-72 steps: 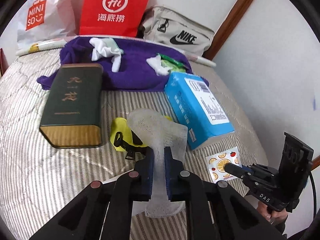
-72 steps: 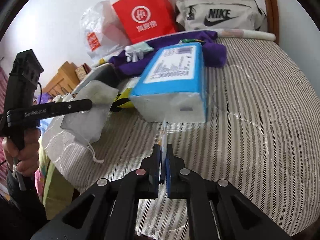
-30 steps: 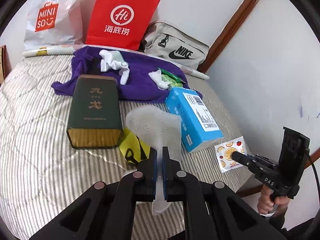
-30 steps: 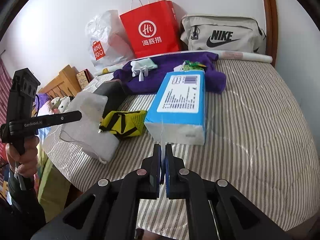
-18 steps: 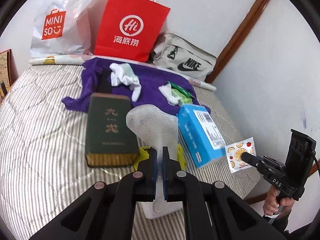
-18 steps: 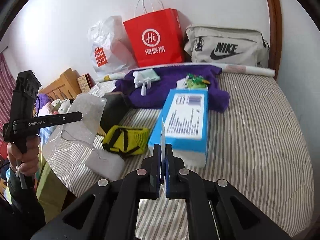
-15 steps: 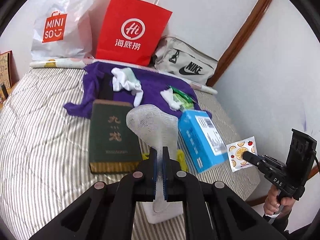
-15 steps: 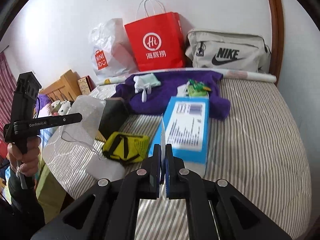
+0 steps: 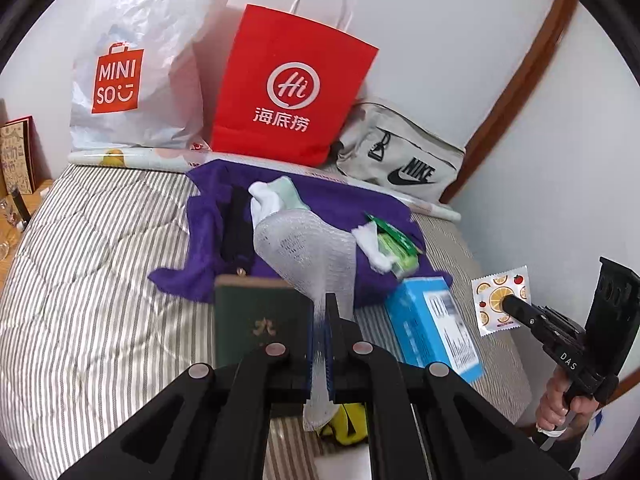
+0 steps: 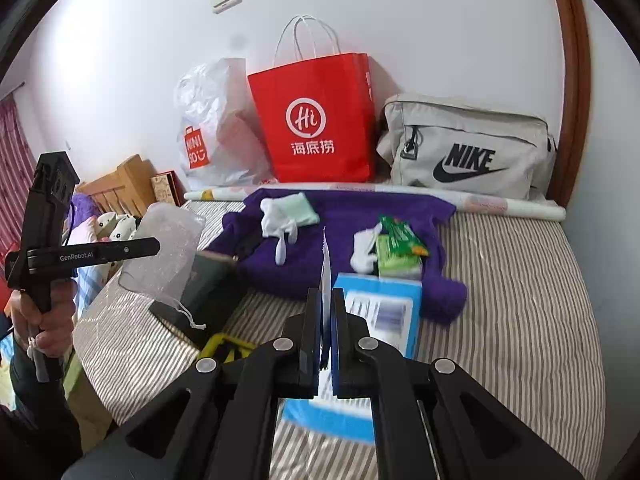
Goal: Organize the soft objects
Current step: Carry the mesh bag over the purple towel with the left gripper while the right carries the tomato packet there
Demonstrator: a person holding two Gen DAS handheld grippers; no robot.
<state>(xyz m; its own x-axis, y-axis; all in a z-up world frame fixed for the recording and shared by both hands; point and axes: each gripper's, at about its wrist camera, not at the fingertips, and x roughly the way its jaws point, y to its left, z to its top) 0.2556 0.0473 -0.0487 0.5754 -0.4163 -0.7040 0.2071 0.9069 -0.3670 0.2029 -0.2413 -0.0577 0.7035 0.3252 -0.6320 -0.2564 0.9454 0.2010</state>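
Left gripper [image 9: 320, 312] pinched white mesh pouch [image 9: 308, 252], held above striped bed [image 9: 100, 280]. Right gripper [image 10: 326, 300] clamped fruit-print sachet [image 10: 326, 264] above blue box [image 10: 380, 312]. Purple cloth [image 10: 352, 216] lay beyond; red bag [image 10: 316, 124] farthest.

Both pictures are bright, with soft daylight and pale shadows. The round lens bends straight lines near the edges, and the corners are black. The blue box [image 10: 376, 320] looks smeared and blurry low in the middle. The white wall [image 10: 440, 20] glows evenly.
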